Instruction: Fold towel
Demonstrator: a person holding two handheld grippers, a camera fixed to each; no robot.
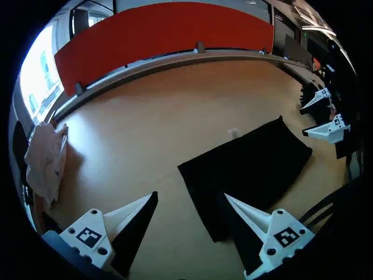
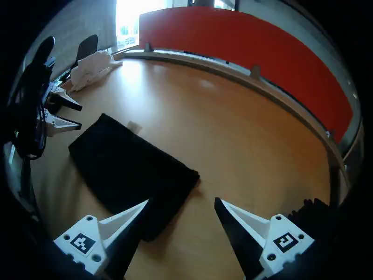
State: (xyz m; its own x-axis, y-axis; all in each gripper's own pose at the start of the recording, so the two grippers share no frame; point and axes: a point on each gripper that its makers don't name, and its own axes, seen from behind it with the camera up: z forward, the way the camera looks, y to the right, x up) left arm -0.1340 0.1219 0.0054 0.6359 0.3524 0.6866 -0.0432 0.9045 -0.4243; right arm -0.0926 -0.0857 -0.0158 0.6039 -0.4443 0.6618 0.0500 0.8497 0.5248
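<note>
A black towel [image 1: 247,170] lies folded flat on the wooden table [image 1: 163,116]. In the left gripper view my left gripper [image 1: 191,200] is open above the towel's near corner, holding nothing; its right finger hangs over the cloth. The right gripper [image 1: 305,121] appears far off at the towel's far end, open. In the right gripper view the same towel [image 2: 130,175] lies to the left, and my right gripper [image 2: 182,205] is open over its near corner, empty. The left gripper [image 2: 79,116] sits at the towel's far left end, with a hand behind it.
A crumpled white cloth [image 1: 44,158] lies on the table's far edge, also seen as a white cloth [image 2: 91,67]. A red partition [image 1: 163,39] runs along the table's back edge. Dark chairs [image 2: 86,46] stand beyond the table.
</note>
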